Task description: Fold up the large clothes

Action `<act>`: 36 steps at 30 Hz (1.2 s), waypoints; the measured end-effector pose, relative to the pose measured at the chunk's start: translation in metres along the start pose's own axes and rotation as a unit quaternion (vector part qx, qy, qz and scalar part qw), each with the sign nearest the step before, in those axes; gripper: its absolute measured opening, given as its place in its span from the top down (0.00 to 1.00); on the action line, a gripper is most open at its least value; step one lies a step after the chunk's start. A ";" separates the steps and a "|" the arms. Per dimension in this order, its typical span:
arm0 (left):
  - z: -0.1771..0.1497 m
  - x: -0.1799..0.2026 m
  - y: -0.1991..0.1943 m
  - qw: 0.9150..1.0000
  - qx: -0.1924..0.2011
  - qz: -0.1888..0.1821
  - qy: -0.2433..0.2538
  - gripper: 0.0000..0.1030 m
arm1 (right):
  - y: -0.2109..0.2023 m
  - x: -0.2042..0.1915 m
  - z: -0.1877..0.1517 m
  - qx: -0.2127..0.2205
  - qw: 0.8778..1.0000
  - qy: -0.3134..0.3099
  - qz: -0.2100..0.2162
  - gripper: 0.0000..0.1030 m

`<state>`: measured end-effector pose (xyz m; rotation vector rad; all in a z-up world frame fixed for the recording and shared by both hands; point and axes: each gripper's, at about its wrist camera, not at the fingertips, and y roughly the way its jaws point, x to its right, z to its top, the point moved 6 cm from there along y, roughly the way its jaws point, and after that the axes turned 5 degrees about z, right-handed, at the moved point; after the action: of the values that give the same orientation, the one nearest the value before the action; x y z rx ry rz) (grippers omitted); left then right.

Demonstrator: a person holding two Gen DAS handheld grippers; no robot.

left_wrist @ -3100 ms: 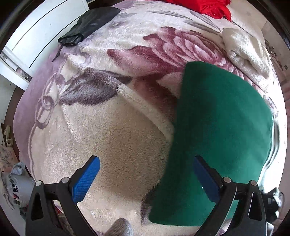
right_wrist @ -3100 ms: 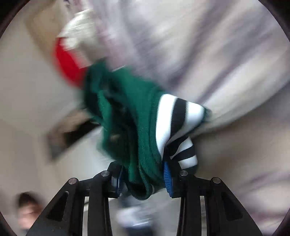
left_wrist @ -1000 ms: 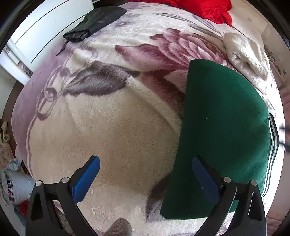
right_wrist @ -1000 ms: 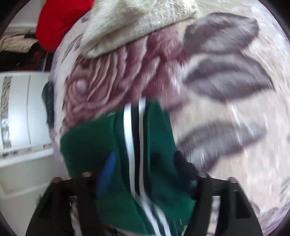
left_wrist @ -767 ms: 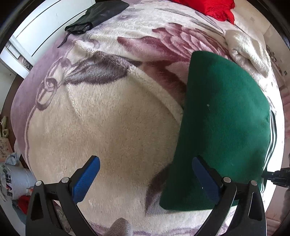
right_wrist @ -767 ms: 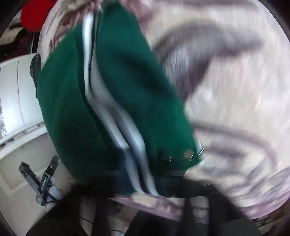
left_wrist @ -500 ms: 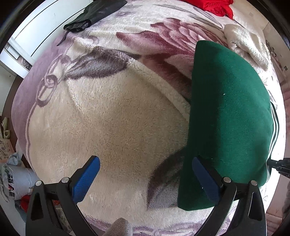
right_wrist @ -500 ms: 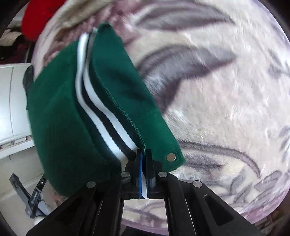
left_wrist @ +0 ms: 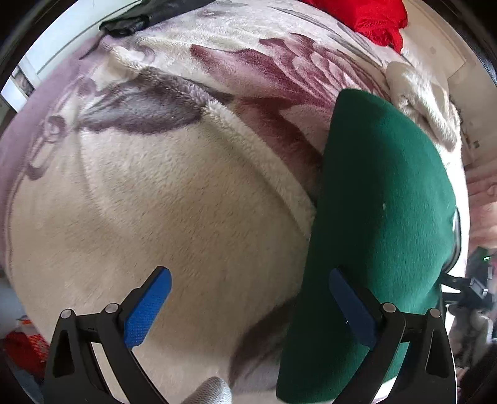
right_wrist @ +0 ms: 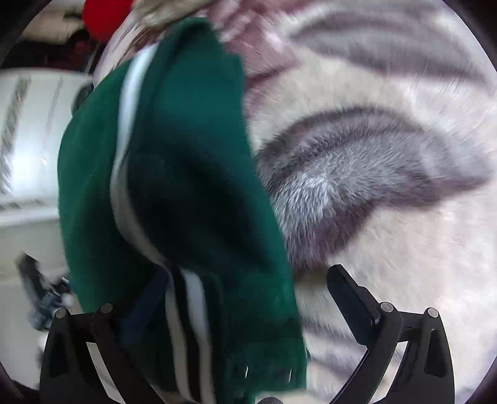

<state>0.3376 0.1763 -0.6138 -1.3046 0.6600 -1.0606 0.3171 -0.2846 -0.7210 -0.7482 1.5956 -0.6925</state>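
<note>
A folded green garment [left_wrist: 382, 211] with a white and black striped trim lies on the floral fleece blanket [left_wrist: 186, 202] of a bed. My left gripper [left_wrist: 248, 301] hangs open just above the bed, its right finger [left_wrist: 351, 304] over the garment's near left edge and its left finger over bare blanket. In the blurred right wrist view the garment [right_wrist: 186, 149] and its striped trim [right_wrist: 183, 310] fill the left half. My right gripper [right_wrist: 248, 304] has its jaws opening wide. The striped edge lies between them, loose, with no pad pressing on it.
A red garment [left_wrist: 372, 18] and a black one [left_wrist: 149, 15] lie at the far end of the bed. A cream fleece bundle [left_wrist: 425, 102] sits just beyond the green garment. White cupboard doors [right_wrist: 28, 140] stand past the bed's edge.
Half a second ago the right gripper was shut on the garment's striped edge; now its jaws stand wide and it is closer to the bed. The left gripper has sunk a little, still open.
</note>
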 end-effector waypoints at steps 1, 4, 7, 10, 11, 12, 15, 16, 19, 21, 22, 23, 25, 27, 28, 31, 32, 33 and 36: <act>0.002 0.000 0.001 1.000 0.000 -0.009 -0.004 0.00 | 0.005 0.003 0.005 -0.003 1.000 0.010 0.022 0.00; 0.007 -0.002 0.008 0.999 -0.009 -0.048 -0.023 0.00 | 0.011 0.006 0.013 -0.007 0.997 0.021 0.072 0.00; 0.011 -0.007 0.016 0.993 -0.026 -0.100 -0.053 0.00 | 0.008 -0.005 0.017 -0.018 0.978 0.047 0.203 0.00; 0.014 -0.010 0.024 0.983 -0.038 -0.159 -0.083 0.00 | 0.030 -0.017 0.025 -0.048 0.977 0.036 0.206 0.00; 0.015 -0.010 0.025 0.979 -0.042 -0.177 -0.093 0.00 | 0.038 -0.020 0.028 -0.053 0.977 0.031 0.202 0.00; 0.017 -0.009 0.024 0.972 -0.043 -0.205 -0.105 0.00 | 0.043 -0.024 0.032 -0.056 0.977 0.030 0.205 0.00; 0.024 0.000 0.019 0.943 -0.045 -0.300 -0.133 0.00 | 0.045 -0.036 0.038 -0.072 0.969 0.025 0.234 0.00; 0.026 0.008 0.020 0.938 -0.051 -0.318 -0.128 0.00 | 0.045 -0.041 0.037 -0.077 0.964 0.024 0.252 0.00; 0.026 0.042 0.032 0.941 -0.084 -0.323 -0.065 0.00 | 0.045 -0.043 0.035 -0.092 0.963 0.016 0.254 0.00; 0.023 0.064 0.044 0.943 -0.107 -0.315 -0.025 0.00 | 0.057 -0.050 0.032 -0.103 0.964 0.015 0.245 0.00; 0.022 0.079 0.050 0.943 -0.114 -0.314 -0.006 0.00 | 0.061 -0.051 0.034 -0.106 0.964 0.017 0.245 0.00; 0.023 0.085 0.053 0.947 -0.108 -0.302 0.004 0.00 | 0.064 -0.052 0.036 -0.107 0.963 0.019 0.245 0.00; 0.028 0.089 0.050 0.949 -0.097 -0.299 0.009 0.05 | 0.070 -0.056 0.041 -0.106 0.963 0.022 0.246 0.00; 0.029 0.087 0.044 0.950 -0.085 -0.300 0.007 0.22 | 0.070 -0.055 0.036 -0.103 0.964 0.022 0.243 0.00; 0.029 0.085 0.039 0.952 -0.075 -0.297 0.006 0.36 | 0.070 -0.057 0.034 -0.098 0.965 0.020 0.244 0.01; 0.030 0.083 0.024 0.953 -0.058 -0.296 0.002 0.52 | 0.070 -0.078 0.022 -0.083 0.966 0.014 0.244 0.30; 0.032 0.086 0.019 0.955 -0.054 -0.292 0.004 0.54 | 0.068 -0.082 0.021 -0.076 0.966 0.014 0.246 0.37; 0.034 0.088 0.014 0.956 -0.051 -0.288 0.009 0.55 | 0.066 -0.086 0.019 -0.068 0.967 0.011 0.247 0.42; 0.043 0.100 0.008 0.957 -0.054 -0.285 0.015 0.56 | 0.057 -0.096 0.016 -0.046 0.966 0.018 0.253 0.50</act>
<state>0.4182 0.1047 -0.5962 -1.6270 0.3683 -1.5264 0.3383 -0.1744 -0.7091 -0.3661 1.7670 -0.2616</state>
